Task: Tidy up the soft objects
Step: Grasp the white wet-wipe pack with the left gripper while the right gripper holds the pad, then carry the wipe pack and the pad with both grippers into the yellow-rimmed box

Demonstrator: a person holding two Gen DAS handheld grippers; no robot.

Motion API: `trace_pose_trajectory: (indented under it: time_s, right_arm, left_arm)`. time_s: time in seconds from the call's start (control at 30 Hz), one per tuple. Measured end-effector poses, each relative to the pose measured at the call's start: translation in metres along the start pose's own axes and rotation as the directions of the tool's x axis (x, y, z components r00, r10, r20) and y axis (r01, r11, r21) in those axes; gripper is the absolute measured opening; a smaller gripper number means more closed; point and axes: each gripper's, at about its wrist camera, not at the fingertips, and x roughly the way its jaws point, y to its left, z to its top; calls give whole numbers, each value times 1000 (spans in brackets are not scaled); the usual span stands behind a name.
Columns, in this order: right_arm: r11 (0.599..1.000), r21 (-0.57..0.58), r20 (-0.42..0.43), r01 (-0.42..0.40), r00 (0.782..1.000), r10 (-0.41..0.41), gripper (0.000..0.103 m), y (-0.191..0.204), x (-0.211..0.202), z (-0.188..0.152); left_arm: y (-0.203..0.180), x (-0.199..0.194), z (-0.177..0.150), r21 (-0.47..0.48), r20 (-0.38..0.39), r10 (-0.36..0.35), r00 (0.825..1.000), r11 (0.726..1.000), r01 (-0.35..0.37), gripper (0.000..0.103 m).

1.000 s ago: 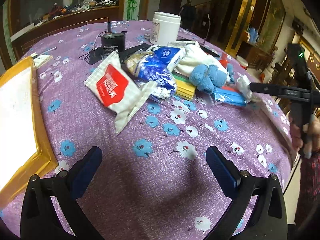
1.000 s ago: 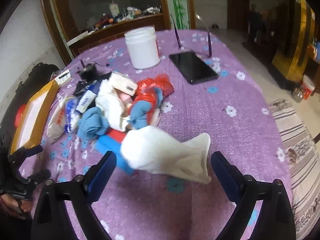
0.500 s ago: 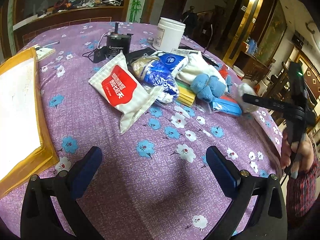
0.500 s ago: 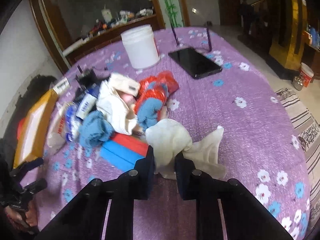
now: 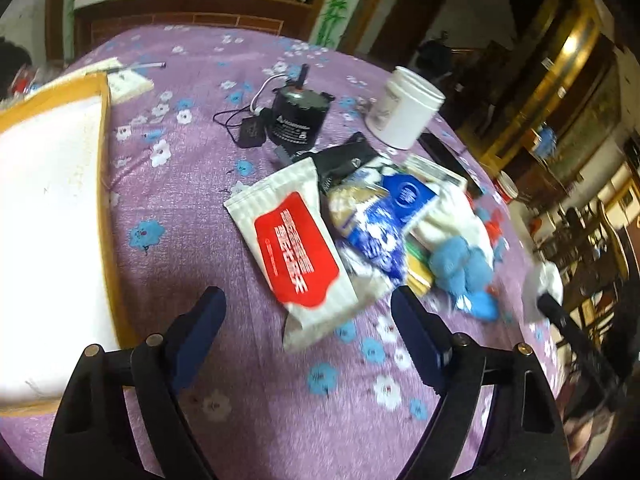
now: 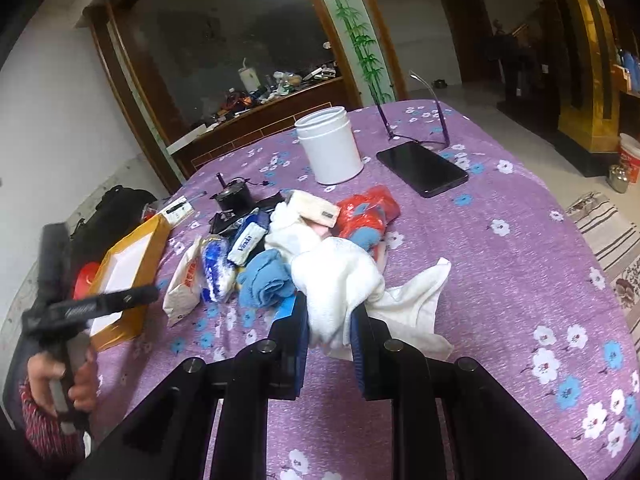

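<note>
White cloth (image 6: 340,280) is clamped in right gripper (image 6: 330,320) at pile's edge, likely for sorting | left gripper (image 5: 308,320), jaws closing, nothing between, is held over tablecloth (image 5: 192,200) near red-label packet (image 5: 296,248)

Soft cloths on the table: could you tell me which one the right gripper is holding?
The white towel, pinched in the right gripper. The blue cloth lies loose in the pile beside it.

home dining room, floral tablecloth (image 6: 520,248)
</note>
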Motion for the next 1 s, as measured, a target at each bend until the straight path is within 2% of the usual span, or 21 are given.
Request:
trace_pose_trajectory:
  time_s: [0.23,0.27,0.3,0.33,0.37,0.4,0.47,0.57,0.7,0.83,1.0]
  right_arm:
    - [1000,-17,19,-16,1000,16,19,3,-7,-4]
    - [1000,-16,22,-17,1000,17,19,3,-8,-5]
    - [1000,-15,24,-21,999,22,19,3,-9,-5]
    - [1000,-15,24,-25,999,26,19,3,-9,-5]
    - [1000,-15,25,-27,999,28,19,3,-10,-6]
    - [999,-15,26,-29,999,30,19,4,-10,-6]
    - [999,-17,22,-37,999,37,19,4,-10,-7]
    - [999,-24,22,-45,999,45,19,9,-10,-7]
    - [997,-43,18,-58,998,59,19,18,-9,-7]
    - [995,-64,1,-72,997,72,19,29,-4,-8]
    - [991,-93,-20,-92,996,91,19,45,3,-9]
  left_arm:
    - [8,35,14,-76,-64,23,998,997,-28,79]
    - [9,38,15,-79,-72,16,997,997,-22,74]
    - [9,42,15,-80,-78,1,997,997,-7,59]
    - [8,43,14,-86,-80,-33,996,996,26,50]
    - [6,43,14,-81,-75,-37,996,996,31,49]
    - [2,40,13,-56,-58,-26,998,998,23,42]
    - [-5,36,11,-20,-46,-2,999,1000,1,42]
    - [-8,30,7,-1,-31,-23,999,1000,23,41]
    - [-14,15,0,56,35,12,999,998,-14,41]
    - [-20,-6,-9,114,124,58,991,991,-72,41]
    - [-20,-25,-12,147,199,84,976,982,-115,41]
